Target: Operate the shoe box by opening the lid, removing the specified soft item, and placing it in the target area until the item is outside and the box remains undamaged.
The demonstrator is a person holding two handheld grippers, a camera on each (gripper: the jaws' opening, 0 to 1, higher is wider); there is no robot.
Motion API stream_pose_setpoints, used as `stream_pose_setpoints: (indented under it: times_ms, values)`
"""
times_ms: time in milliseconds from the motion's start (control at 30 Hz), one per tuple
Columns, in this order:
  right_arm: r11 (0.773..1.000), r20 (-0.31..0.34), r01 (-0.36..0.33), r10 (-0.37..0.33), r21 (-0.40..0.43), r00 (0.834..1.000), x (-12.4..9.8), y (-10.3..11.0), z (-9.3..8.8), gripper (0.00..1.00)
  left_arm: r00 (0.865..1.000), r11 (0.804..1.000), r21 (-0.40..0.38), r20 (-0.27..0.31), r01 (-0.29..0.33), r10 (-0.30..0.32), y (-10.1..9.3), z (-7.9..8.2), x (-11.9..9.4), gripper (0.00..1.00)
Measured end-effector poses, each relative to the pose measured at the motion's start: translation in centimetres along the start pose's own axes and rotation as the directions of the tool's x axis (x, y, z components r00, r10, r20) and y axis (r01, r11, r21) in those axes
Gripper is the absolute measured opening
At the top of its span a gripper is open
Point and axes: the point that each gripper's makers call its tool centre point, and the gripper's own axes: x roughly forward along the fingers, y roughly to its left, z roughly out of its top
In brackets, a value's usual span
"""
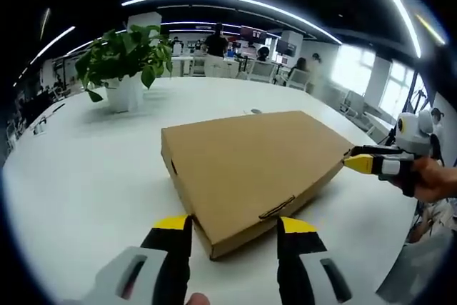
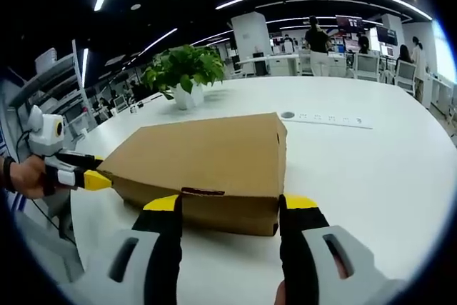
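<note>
Sitting shut on the white table (image 1: 78, 176), the shoe box (image 1: 250, 169) is lying just ahead of both grippers, lid still down, soft item presumably inside & out of sight. Left gripper (image 1: 235, 225) is facing the box's near corner w/ jaws spread wide apart, one on either side of that corner, gripping nothing; the lid's tuck tab (image 1: 277, 209) is sitting on the box's front edge just beyond the jaw nearer the tab. Right gripper (image 2: 230, 203) is likewise standing open, jaws straddling the box's short end where a darker tab slot (image 2: 202, 192) is showing. Box's long axis is running roughly betw. the two grippers, so each is addressing an opposite end. Whether either yellow tip is actually touching cardboard is hard to say. Potted plant (image 1: 125, 62) is standing well beyond the box. Left looks better placed for the tab.
</note>
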Motion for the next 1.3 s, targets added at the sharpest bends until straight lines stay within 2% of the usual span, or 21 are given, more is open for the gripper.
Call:
stream_pose_setpoints:
  times_ms: [233,700,1000,1300]
  values:
    - [1.000,0.010,0.001,-0.001,0.022,1.000,-0.7,0.5,-0.3,0.48,1.000,0.999,0.038,-0.020,-0.001,0.002,0.3,-0.3,-0.6,0.43]
    - [0.999,0.002,0.006,-0.006,0.044,1.000,-1.9,1.8,-1.0,0.47,1.000,1.000,0.031,-0.028,0.002,-0.001,0.4,-1.2,-2.5,0.42]
    - [0.999,0.027,-0.005,0.003,0.054,1.000,-2.9,2.7,-0.3,0.47,1.000,1.000,0.006,-0.010,-0.002,0.002,0.0,-1.0,-4.3,0.42]
    - [0.999,0.028,-0.009,0.008,0.039,1.000,-3.1,2.7,0.2,0.45,1.000,1.000,-0.001,-0.002,-0.005,0.005,-0.1,-0.3,-4.7,0.41]
